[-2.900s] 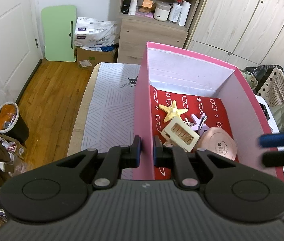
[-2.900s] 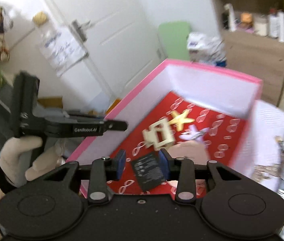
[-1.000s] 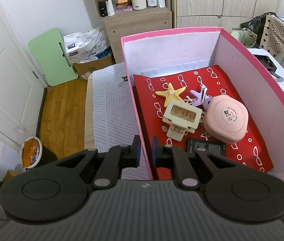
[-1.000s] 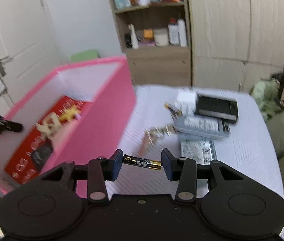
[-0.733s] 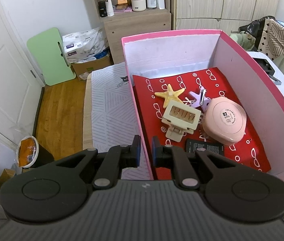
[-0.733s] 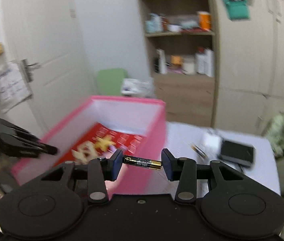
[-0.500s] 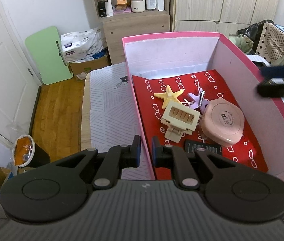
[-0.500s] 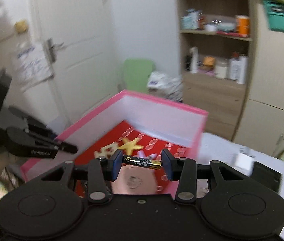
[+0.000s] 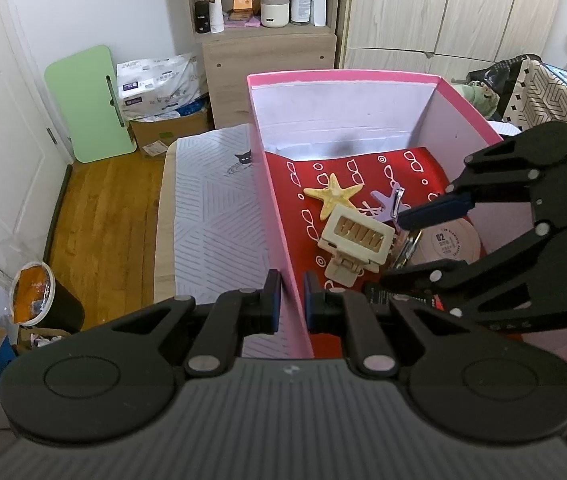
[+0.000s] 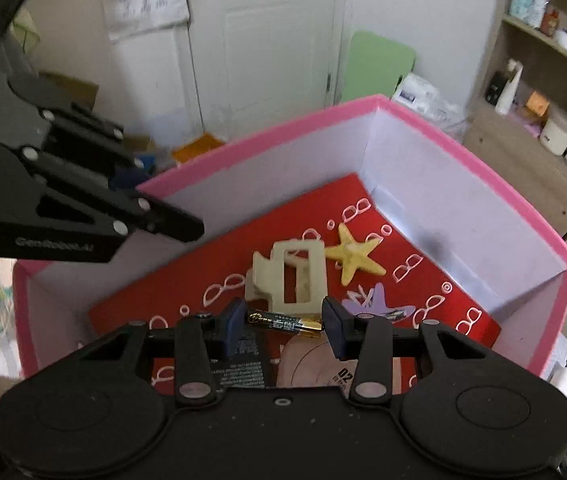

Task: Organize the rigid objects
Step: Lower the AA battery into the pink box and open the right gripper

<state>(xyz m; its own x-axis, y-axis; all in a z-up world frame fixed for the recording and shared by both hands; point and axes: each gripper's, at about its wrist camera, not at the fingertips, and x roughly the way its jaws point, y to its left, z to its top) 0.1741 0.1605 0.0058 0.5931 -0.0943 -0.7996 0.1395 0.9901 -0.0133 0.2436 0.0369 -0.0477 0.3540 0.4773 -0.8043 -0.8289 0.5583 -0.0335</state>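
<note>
A pink box (image 9: 271, 216) with a red patterned floor stands on the table. Inside lie a yellow starfish (image 9: 333, 195), a cream hair claw (image 9: 357, 242), a purple clip (image 9: 389, 204), a pink round compact (image 9: 449, 240) and a black card (image 10: 239, 372). My left gripper (image 9: 292, 305) is shut on the box's left wall. My right gripper (image 10: 283, 322) is shut on a black and gold battery (image 10: 283, 323), held end to end inside the box above the compact (image 10: 315, 364). The right gripper also shows in the left wrist view (image 9: 403, 244).
A wooden shelf unit (image 9: 267, 40) with bottles stands behind the table. A green board (image 9: 89, 104) leans on the wall by a white door. A patterned table cover (image 9: 215, 216) lies left of the box. A bin (image 9: 39, 300) stands on the wooden floor.
My right gripper swung from the table's right side over the box and lowered into it with the battery. My left gripper kept its hold on the box wall.
</note>
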